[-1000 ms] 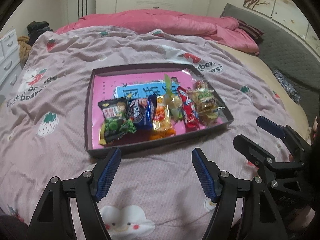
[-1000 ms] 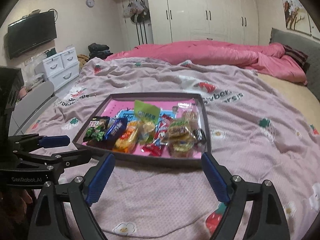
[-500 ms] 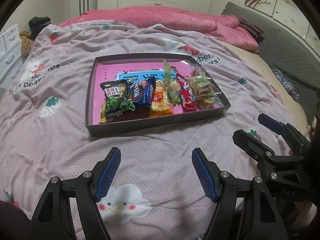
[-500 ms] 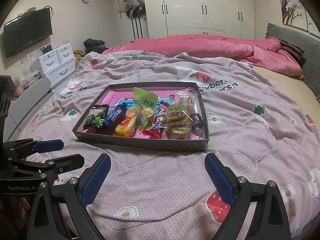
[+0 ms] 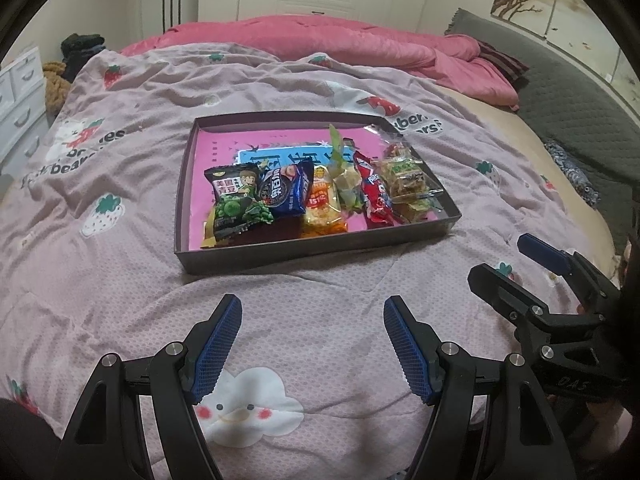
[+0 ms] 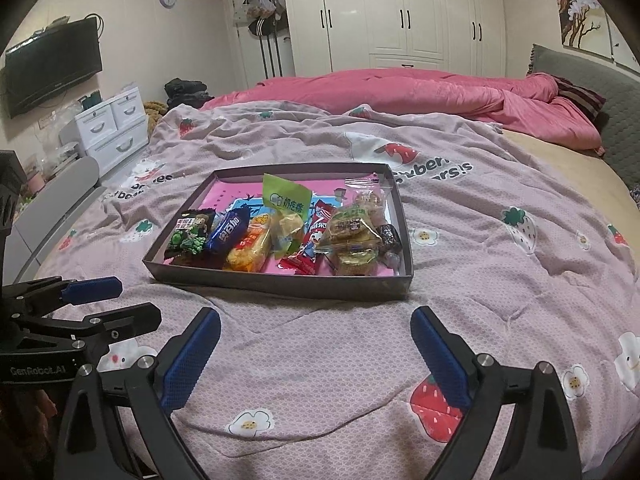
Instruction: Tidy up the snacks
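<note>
A dark shallow box with a pink bottom (image 5: 304, 252) (image 6: 280, 280) lies on the bed. In it, in a row, are a green pea packet (image 5: 234, 204) (image 6: 188, 234), a blue packet (image 5: 286, 192) (image 6: 228, 230), an orange packet (image 5: 322, 208) (image 6: 250, 248), a light green bag (image 5: 340, 168) (image 6: 286, 204), a red packet (image 5: 374, 196) (image 6: 310, 246) and clear-wrapped biscuits (image 5: 408, 184) (image 6: 352, 236). My left gripper (image 5: 312, 344) (image 6: 104, 300) is open and empty, short of the box's near wall. My right gripper (image 6: 316, 356) (image 5: 516, 260) is open and empty beside it.
The bed has a lilac strawberry-print cover (image 5: 100, 272) (image 6: 500, 260) and a pink duvet (image 5: 360, 40) (image 6: 400, 88) at the far side. White drawers (image 6: 116, 128) and a wall TV (image 6: 52, 64) stand left; wardrobes (image 6: 400, 12) stand behind.
Both grippers have drawn back from the box, which now sits farther off. Both stay open and empty. The snacks have not moved.
</note>
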`<state>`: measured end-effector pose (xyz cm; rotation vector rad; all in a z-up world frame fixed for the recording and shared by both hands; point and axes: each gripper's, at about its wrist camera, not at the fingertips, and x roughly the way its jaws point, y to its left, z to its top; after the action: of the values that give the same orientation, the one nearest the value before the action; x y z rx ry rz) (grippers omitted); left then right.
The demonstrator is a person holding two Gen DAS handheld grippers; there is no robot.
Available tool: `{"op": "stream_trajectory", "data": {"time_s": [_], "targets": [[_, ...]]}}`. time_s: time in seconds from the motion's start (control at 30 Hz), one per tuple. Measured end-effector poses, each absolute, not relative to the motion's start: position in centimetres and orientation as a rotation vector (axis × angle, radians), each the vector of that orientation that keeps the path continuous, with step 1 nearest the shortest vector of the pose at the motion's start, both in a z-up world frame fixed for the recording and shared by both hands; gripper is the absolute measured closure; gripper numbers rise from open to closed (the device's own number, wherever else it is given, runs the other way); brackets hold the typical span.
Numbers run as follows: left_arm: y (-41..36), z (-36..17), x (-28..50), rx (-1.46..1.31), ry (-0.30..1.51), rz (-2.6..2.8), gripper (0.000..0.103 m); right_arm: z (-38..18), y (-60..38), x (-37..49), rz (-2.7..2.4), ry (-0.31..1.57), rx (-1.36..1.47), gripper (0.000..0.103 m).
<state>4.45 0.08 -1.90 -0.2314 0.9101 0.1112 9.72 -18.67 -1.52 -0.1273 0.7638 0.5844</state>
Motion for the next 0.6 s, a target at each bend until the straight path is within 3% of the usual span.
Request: {"op": "stream_trajectory", "data": {"time_s": [0.6], "targets": [[0.28, -2.32, 4.79, -0.225, 0.923, 0.123, 0.028, -1.93, -18.40, 9.96, 0.590, 0.772, -0.132, 0.007]]}}
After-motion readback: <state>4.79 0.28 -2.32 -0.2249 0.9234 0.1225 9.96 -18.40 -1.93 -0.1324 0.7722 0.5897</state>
